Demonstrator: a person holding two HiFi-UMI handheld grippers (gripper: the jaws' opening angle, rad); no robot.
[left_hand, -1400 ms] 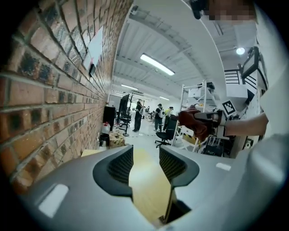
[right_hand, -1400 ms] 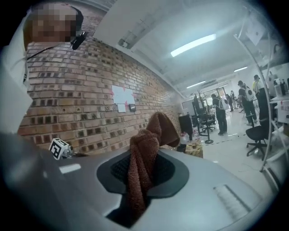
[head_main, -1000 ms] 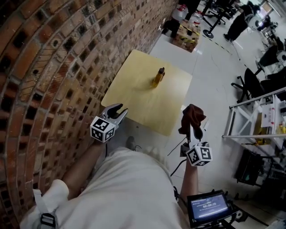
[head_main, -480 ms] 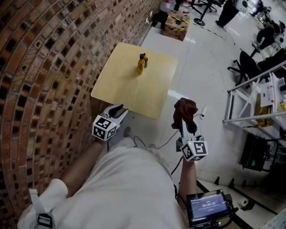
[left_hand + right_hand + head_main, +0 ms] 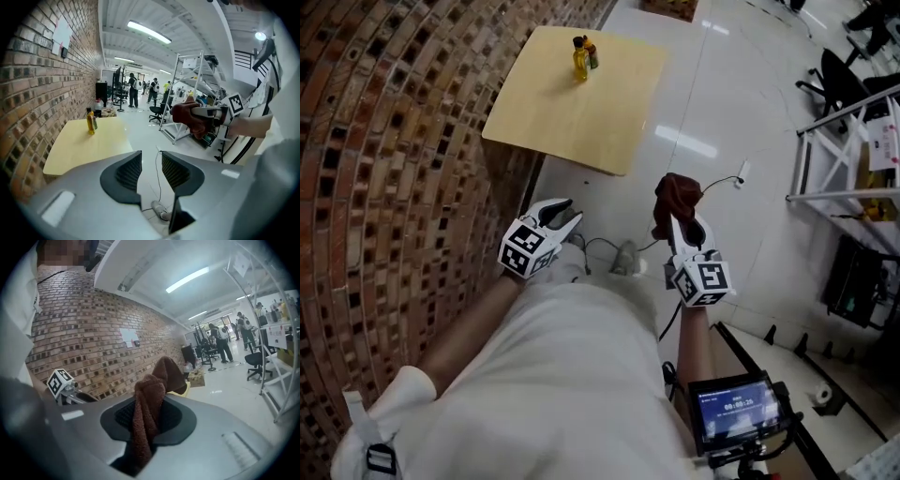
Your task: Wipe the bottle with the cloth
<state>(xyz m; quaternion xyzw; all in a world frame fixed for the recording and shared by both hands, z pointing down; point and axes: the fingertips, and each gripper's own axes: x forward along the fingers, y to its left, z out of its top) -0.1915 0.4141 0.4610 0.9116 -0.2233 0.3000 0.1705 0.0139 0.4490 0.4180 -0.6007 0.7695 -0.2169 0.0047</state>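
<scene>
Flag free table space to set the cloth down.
The table is bare across its near half and right side, from the near edge up to the bottle. Only clutter: the bottle and a small item beside it, by the far edge.

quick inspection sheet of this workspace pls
surface: yellow table beside brick wall, ahead of both grippers
job's things: yellow bottle upright on it; brown cloth in right gripper
clutter: small item beside the bottle, too small to name
grippers: left gripper empty, jaws slightly apart; right gripper shut on the cloth
cables: dark cable on the floor near the grippers
surroundings: metal rack and office chairs at right
</scene>
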